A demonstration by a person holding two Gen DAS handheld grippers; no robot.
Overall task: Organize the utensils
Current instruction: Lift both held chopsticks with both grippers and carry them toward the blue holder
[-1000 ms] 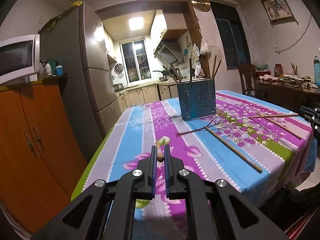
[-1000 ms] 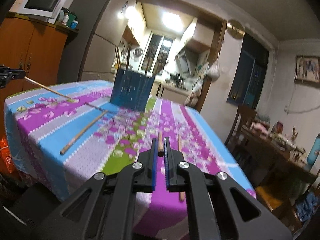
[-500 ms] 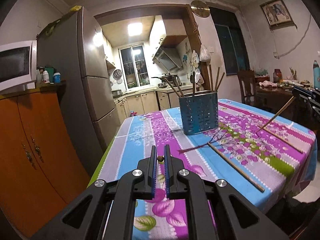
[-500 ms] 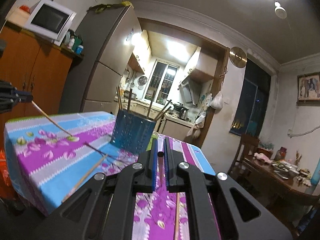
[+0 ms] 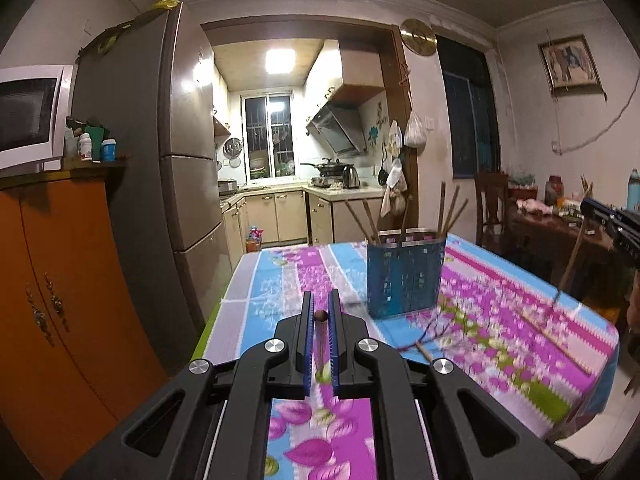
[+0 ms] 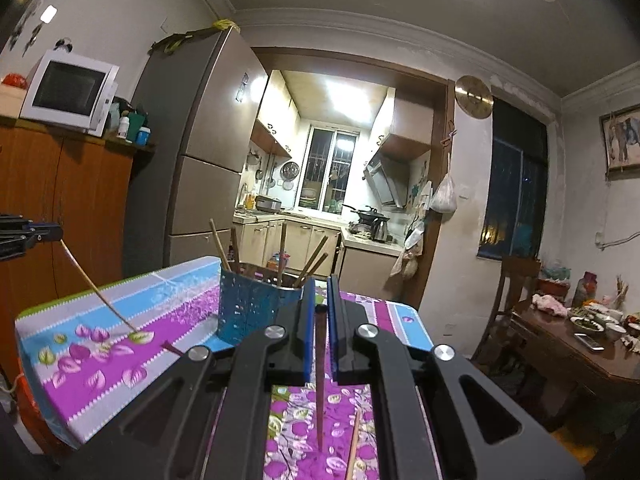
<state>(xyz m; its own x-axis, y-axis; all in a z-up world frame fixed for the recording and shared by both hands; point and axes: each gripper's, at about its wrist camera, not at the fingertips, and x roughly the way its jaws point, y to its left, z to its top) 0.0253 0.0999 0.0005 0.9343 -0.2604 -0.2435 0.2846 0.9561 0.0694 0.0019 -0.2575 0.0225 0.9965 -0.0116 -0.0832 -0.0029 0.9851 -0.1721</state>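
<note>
A blue perforated utensil holder (image 5: 404,274) with several chopsticks stands on the flowered tablecloth (image 5: 500,320); it also shows in the right wrist view (image 6: 248,306). My left gripper (image 5: 319,314) is shut on a wooden chopstick (image 5: 320,334), lifted and hanging down; from the right wrist view it slants down from the left gripper (image 6: 40,236) to the cloth (image 6: 100,294). My right gripper (image 6: 319,306) is shut on a dark chopstick (image 6: 319,380), tip near the cloth. It appears at the right edge (image 5: 608,216) of the left view.
Loose chopsticks lie on the cloth (image 5: 424,350) (image 6: 354,440). An orange cabinet (image 5: 52,280) with a microwave (image 5: 28,112) and a tall fridge (image 5: 160,184) stand left. A dining table with dishes (image 6: 580,332) and a chair (image 5: 490,204) stand right.
Both grippers have lifted and tilted up with their chopsticks, which went from lying on the cloth to hanging steeply. The holder now sits closer ahead in both views.
</note>
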